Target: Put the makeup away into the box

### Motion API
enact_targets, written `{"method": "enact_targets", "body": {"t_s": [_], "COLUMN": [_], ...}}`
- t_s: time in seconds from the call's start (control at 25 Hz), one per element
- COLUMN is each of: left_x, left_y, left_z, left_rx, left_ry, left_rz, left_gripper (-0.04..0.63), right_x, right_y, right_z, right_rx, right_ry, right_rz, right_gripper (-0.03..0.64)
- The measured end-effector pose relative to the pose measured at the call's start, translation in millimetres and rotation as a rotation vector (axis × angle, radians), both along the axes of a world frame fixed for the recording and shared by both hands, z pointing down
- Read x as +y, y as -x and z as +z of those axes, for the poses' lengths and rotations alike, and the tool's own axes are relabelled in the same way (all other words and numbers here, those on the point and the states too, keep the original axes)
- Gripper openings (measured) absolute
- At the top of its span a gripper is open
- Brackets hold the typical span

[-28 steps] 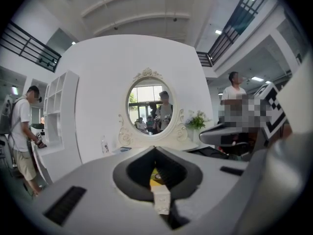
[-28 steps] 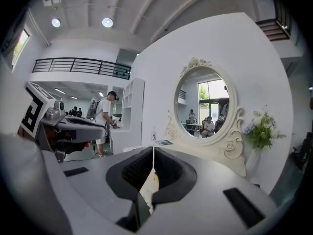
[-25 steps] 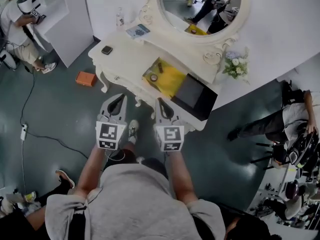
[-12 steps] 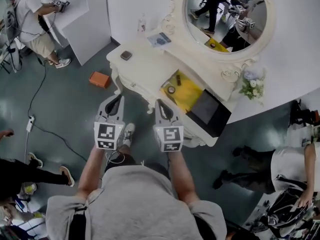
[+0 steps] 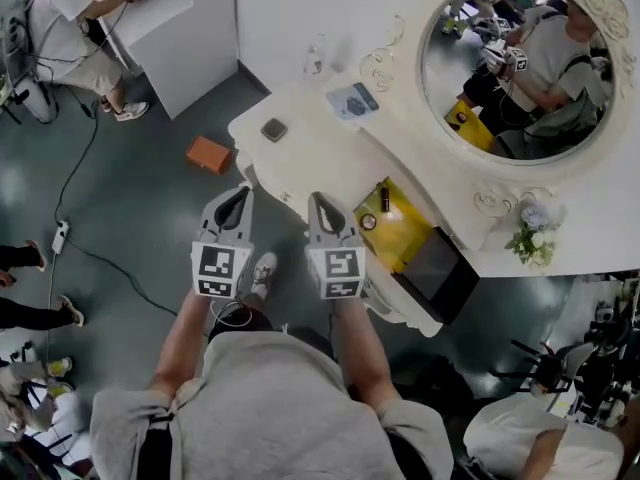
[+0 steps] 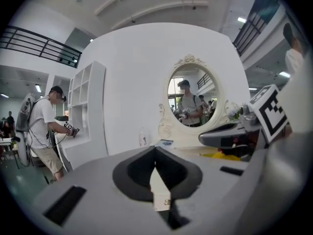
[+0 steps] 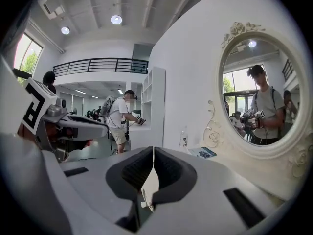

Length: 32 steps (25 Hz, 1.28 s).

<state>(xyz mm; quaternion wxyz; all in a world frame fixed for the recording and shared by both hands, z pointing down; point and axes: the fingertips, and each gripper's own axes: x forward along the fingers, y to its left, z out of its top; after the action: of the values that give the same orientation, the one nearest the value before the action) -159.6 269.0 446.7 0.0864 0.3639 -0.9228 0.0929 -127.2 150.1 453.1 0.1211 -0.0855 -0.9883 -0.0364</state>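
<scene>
On a yellow mat (image 5: 398, 236) on the white dressing table (image 5: 320, 158) lie a small round pot (image 5: 369, 222) and a dark tube (image 5: 384, 200). A black box (image 5: 437, 273) stands just right of the mat. My left gripper (image 5: 243, 192) and right gripper (image 5: 316, 200) are held side by side in the air before the table's front edge, both shut and holding nothing. In the left gripper view the left gripper (image 6: 155, 152) has its jaws together, with the mat (image 6: 222, 154) at right. The right gripper (image 7: 153, 153) points at the table's far end.
A dark compact (image 5: 273, 129), a blue booklet (image 5: 352, 100) and a small bottle (image 5: 314, 60) sit on the table's left part. An oval mirror (image 5: 520, 63) and flowers (image 5: 530, 240) stand behind. An orange box (image 5: 208, 154) and a cable (image 5: 70, 198) lie on the floor; a person (image 5: 70, 38) stands far left.
The dressing table has slid right and nearer in the head view as I walk toward it. Both grippers keep their places before me and stay shut.
</scene>
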Motion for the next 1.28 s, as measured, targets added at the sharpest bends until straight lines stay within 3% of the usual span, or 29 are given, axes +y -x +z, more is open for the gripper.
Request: {"method": "enact_targets", "body": {"t_s": [0.44,0.96,1.12,1.28], "left_x": [-11.5,-13.3,-7.9,-3.0], "left_y": [108.0,197.0,209.7,218.0], "left_z": [45.9,110.1,129.6,144.8], "left_rx": [0.106,0.234,0.273,0.302], "left_ry": [0.016,0.066,0.080,0.088], "left_rz": [0.011,-0.017,-0.035,-0.050], "left_gripper": [0.005,0.004,0.004,0.004], "right_x": [-6.6,-4.2,8.1,15.6], "right_y": [114.7,219.0,239.3,258.7], "right_z": [41.7,119.2,156.7,192.2], "right_rx": [0.097,0.211,0.308,0.377], "right_ry": [0.011,-0.005,0.010,-0.028], "right_rz": [-0.002,-0.086,-0.177,-0.245], "right_gripper": [0.021,0.028,0.219,0.298]}}
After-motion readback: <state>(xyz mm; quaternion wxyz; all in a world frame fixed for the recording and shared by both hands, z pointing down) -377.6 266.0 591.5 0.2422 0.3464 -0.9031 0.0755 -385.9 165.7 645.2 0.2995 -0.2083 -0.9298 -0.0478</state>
